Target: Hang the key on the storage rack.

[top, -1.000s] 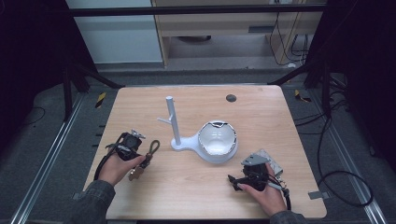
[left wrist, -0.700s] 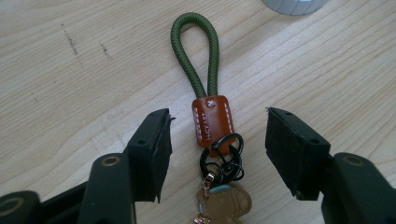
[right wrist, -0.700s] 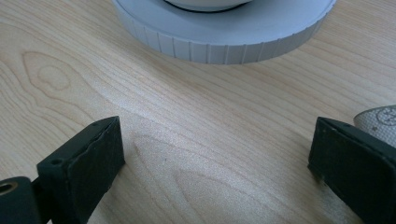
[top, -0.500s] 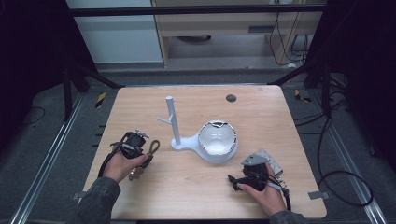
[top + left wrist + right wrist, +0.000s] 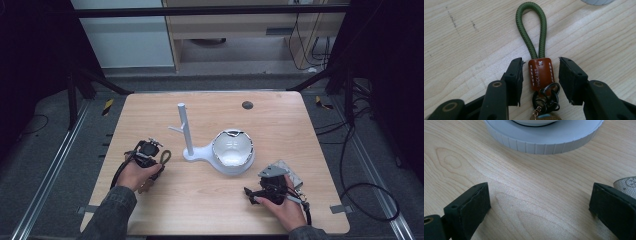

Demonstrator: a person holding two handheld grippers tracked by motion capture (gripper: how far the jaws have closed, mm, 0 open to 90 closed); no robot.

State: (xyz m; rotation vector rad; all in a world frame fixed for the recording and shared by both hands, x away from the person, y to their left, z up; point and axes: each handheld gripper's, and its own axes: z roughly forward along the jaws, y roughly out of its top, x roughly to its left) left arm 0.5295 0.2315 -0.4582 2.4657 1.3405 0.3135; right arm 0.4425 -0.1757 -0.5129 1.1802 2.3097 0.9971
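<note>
A keychain lies flat on the wooden table [image 5: 210, 200]: a green cord loop [image 5: 531, 27], a brown leather tab [image 5: 541, 73] and black rings [image 5: 546, 97]. My left gripper [image 5: 541, 62] straddles the tab. Its jaws have just been closing, and a thin gap still shows on each side of the leather. From above, the left gripper [image 5: 149, 152] sits at the table's left with the loop [image 5: 165, 156] poking out to its right. My right gripper [image 5: 539, 202] rests open on bare wood, holding nothing, just in front of the white stand's round base [image 5: 544, 140].
The white stand [image 5: 186, 135] has an upright post with a side peg, and a white bowl [image 5: 232, 150] sits on its base at mid-table. A small dark disc [image 5: 247, 105] lies near the far edge. The right gripper [image 5: 256, 192] is near the front right.
The left hand has shifted slightly over the keychain. The right hand and the stand have stayed where they were.
</note>
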